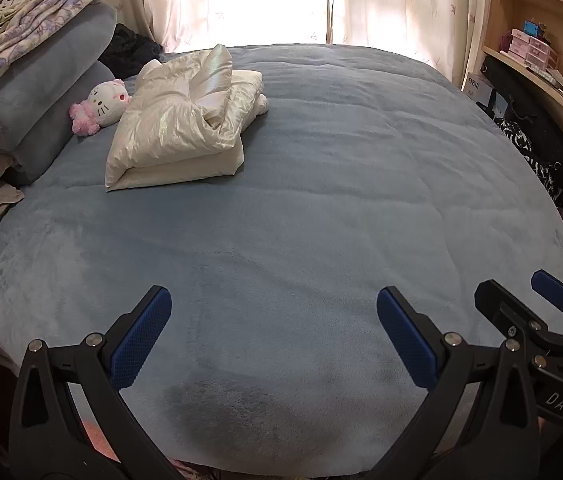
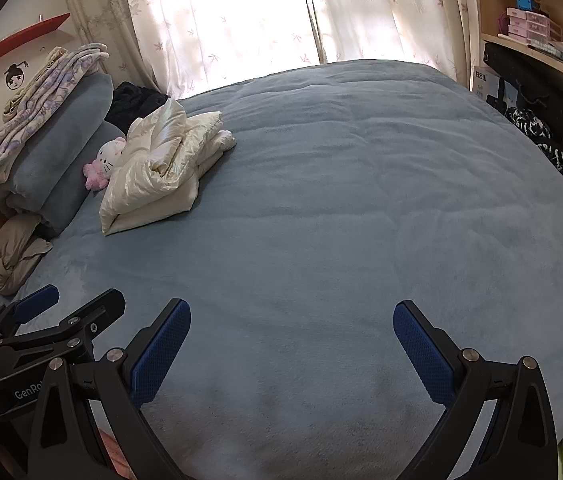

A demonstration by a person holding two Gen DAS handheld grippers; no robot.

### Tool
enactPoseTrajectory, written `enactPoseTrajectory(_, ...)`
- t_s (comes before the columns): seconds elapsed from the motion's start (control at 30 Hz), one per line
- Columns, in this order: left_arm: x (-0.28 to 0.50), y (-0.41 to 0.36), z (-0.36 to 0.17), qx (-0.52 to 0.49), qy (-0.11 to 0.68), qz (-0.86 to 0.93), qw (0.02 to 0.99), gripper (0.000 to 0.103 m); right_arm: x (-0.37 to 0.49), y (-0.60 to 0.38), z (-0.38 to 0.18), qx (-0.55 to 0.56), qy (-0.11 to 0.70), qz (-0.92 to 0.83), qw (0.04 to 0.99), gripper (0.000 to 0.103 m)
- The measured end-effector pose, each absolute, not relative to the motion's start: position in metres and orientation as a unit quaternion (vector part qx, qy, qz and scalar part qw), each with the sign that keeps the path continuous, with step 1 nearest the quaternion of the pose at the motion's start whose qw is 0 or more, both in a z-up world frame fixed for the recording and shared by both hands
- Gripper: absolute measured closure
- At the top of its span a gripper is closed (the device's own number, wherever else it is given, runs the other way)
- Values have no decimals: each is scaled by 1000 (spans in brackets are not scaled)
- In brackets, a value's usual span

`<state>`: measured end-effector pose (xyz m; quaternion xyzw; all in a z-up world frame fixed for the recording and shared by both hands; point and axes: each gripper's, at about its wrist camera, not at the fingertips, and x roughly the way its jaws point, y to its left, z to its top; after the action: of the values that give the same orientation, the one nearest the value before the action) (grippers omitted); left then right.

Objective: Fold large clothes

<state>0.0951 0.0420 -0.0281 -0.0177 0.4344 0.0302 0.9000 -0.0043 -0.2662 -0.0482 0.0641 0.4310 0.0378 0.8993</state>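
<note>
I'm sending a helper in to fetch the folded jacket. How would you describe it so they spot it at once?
Look at the blue bed, toward the far left near the stacked pillows. The jacket lies there folded, just right of a white and pink plush cat. It alone is shiny, puffy and cream.

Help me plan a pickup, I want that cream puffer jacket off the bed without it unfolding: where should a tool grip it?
Grip the cream puffer jacket at its near stacked edge, coming in low from the foot of the blue bed cover. The folded layers lie flat there; the top is a loose, slippery bunch. Probably use both tools, one per corner.
</note>
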Motion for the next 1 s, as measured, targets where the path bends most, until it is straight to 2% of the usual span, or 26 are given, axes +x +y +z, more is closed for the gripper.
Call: enactPoseTrajectory(1.0,95,42,-31,-18,437,29,899,2,-5,-261,-51,67,431,35,899,1)
